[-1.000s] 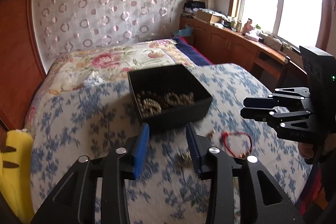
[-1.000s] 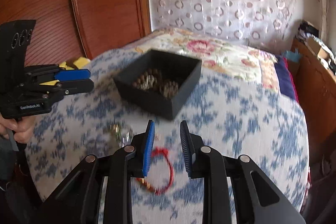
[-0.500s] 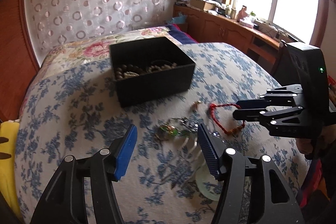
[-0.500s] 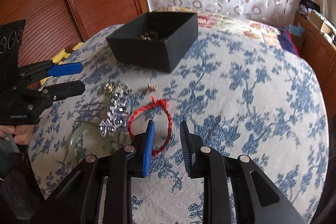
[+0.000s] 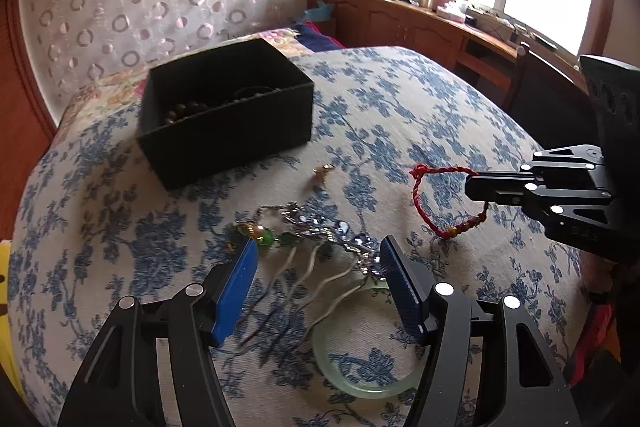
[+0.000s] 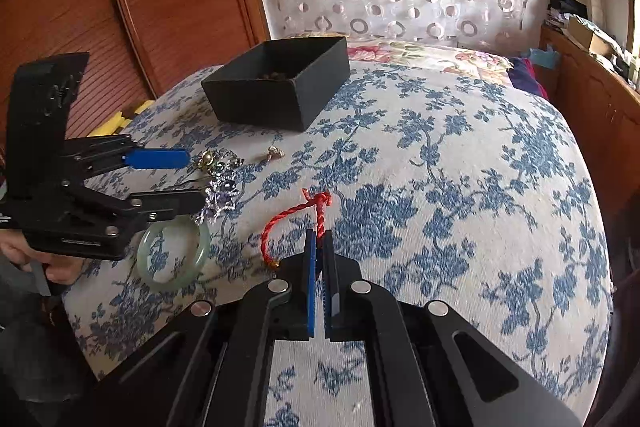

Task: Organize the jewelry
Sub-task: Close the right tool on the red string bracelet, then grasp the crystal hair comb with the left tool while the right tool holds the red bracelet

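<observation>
Nearest, left wrist view: left gripper (image 5: 318,279), jaws apart and opening, nothing pressed between the pads. A pale green bangle (image 5: 366,347) lies flat on the bedspread (image 5: 420,115) just under and beside its right-hand finger, at about 5 o'clock from the gap.

Next out, at 12 o'clock from that gap: silver hair comb (image 5: 320,227), crystal top running roughly 10 to 4 o'clock, wire prongs trailing back toward the gripper; green and gold beads (image 5: 260,233) at its left end. In my judgement the left hand is the nearer to this piece, and the jaws straddle its prongs.

At 2 o'clock: red cord bracelet (image 5: 444,203), clamped at its side by the right gripper (image 6: 320,247), jaws together on the cord, the loop sagging to the gripper's left. The knot (image 6: 318,201) points to 12 o'clock.

Further: small gold charm (image 5: 322,173), loose on the cloth.

Furthest: black box (image 5: 228,131), open-topped, dark bead strands inside, at 11 o'clock from both grippers. Probable destination for the bracelet.
</observation>
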